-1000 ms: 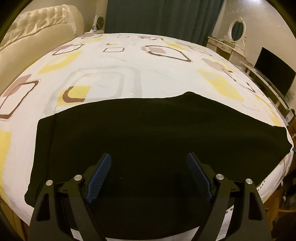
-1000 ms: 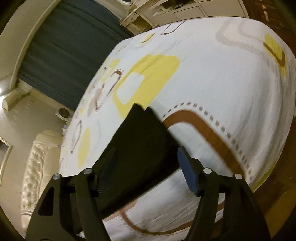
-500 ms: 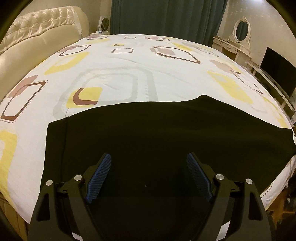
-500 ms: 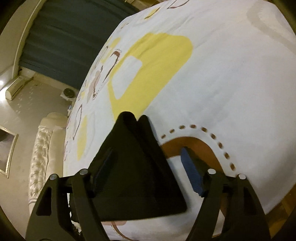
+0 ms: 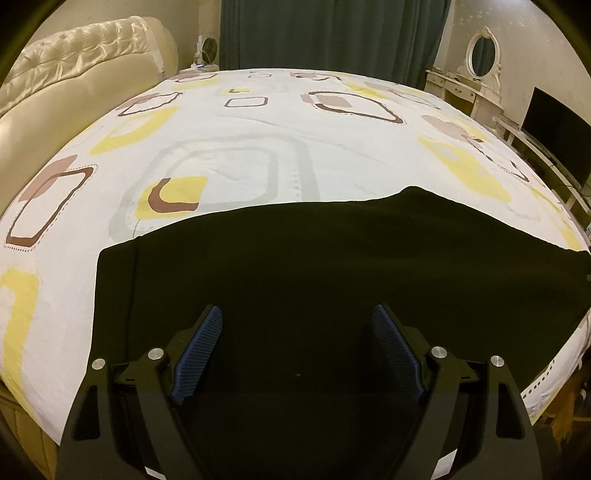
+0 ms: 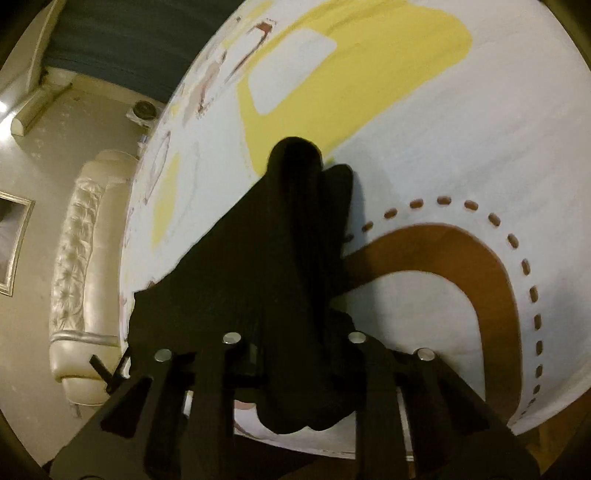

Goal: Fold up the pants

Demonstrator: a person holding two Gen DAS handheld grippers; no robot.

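Note:
Black pants (image 5: 332, 266) lie flat across the near part of a bed, waistband end at the left. My left gripper (image 5: 297, 328) is open above the pants, its blue pads (image 5: 201, 347) wide apart with nothing between them. In the right wrist view my right gripper (image 6: 295, 314) is shut on a bunched end of the pants (image 6: 291, 229). The cloth stands up in a ridge between the jaws and hides the pads.
The bed sheet (image 5: 229, 158) is white with yellow, brown and grey shapes. A cream padded headboard (image 5: 74, 74) is at the left. Dark curtains (image 5: 332, 33), a white dresser with a mirror (image 5: 476, 74) and a black screen (image 5: 557, 129) stand beyond the bed.
My right gripper closed on the end of the pants, which was lying loose between open jaws. The left gripper stayed open and shifted slightly over the pants.

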